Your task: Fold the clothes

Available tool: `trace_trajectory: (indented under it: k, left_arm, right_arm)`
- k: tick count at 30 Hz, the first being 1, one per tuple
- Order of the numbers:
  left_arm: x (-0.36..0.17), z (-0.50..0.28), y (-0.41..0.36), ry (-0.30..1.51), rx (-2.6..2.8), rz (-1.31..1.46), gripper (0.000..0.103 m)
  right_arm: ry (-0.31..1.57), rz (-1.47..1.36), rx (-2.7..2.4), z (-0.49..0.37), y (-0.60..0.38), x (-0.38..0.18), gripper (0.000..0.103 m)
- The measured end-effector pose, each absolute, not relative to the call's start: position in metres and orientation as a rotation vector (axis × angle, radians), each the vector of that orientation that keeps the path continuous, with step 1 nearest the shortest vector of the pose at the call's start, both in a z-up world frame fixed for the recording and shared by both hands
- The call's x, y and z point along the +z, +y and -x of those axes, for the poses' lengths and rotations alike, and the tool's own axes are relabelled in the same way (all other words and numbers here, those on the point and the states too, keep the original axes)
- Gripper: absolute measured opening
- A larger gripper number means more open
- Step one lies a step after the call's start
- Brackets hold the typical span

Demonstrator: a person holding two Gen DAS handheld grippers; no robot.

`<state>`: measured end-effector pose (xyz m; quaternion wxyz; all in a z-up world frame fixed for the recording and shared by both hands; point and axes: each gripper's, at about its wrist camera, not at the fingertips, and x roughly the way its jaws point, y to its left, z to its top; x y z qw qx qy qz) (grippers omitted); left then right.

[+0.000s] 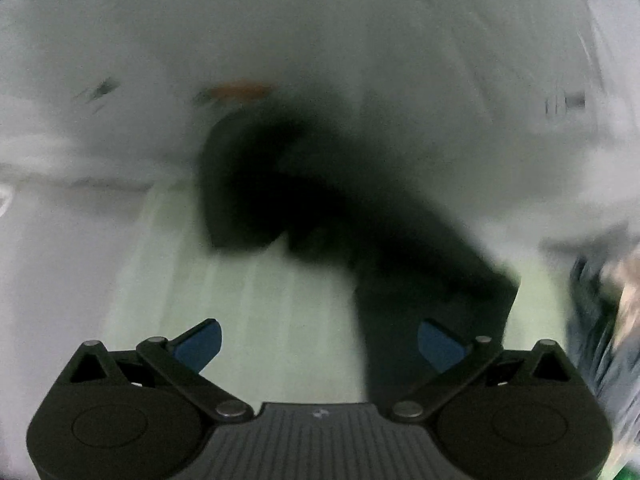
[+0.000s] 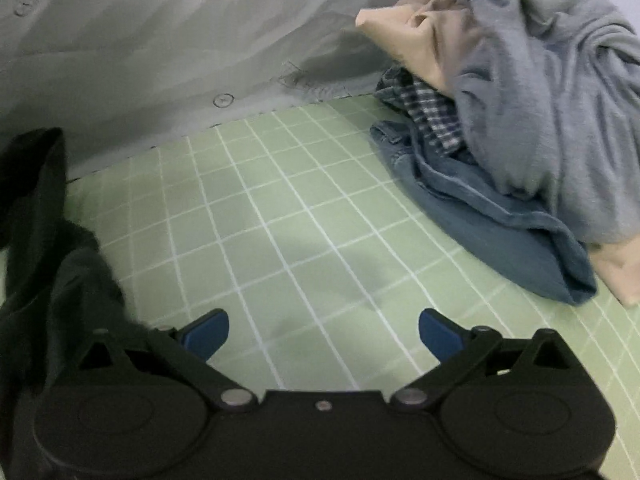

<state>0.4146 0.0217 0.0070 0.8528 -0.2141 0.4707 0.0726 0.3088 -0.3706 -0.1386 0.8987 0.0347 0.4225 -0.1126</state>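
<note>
A black garment [image 1: 320, 200] lies crumpled on the pale green gridded mat [image 1: 260, 300], blurred in the left wrist view. My left gripper [image 1: 318, 346] hangs above the mat, open, with a strip of the black cloth running past its right finger and nothing between the blue pads. In the right wrist view the same black garment [image 2: 44, 240] lies at the left edge, beside the left finger. My right gripper [image 2: 324, 334] is open over bare green mat [image 2: 300, 220], with nothing between its pads.
A heap of clothes sits at the right of the mat: a grey top [image 2: 552, 100], a beige piece [image 2: 420, 36], a checked shirt [image 2: 428, 112] and blue denim [image 2: 500, 232]. White sheeting [image 2: 180, 52] rises behind the mat's far edge. An orange smear [image 1: 240, 90] shows far off.
</note>
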Motion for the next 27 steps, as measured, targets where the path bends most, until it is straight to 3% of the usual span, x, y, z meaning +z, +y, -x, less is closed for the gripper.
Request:
trace_trajectory:
  k: [9, 11, 13, 18, 27]
  left_arm:
    - [-0.018, -0.501, 0.036, 0.927, 0.155, 0.738, 0.101]
    - [-0.028, -0.507, 0.039, 0.945, 0.207, 0.750, 0.076]
    - [-0.037, -0.507, 0.042, 0.972, 0.236, 0.752, 0.008]
    - [-0.022, -0.467, 0.050, 0.905, 0.238, 0.626, 0.007]
    - [0.047, -0.296, 0.134, 0.725, 0.489, 0.267, 0.005]
  right_arm:
    - [0.909, -0.055, -0.272, -0.327, -0.366, -0.156, 0.102]
    - [0.912, -0.063, -0.276, -0.328, -0.367, -0.157, 0.102]
    - [0.911, -0.056, -0.278, -0.327, -0.366, -0.157, 0.102]
    - [0.910, -0.024, -0.282, -0.325, -0.362, -0.154, 0.102]
    - [0.876, 0.063, -0.239, -0.297, -0.334, -0.139, 0.102]
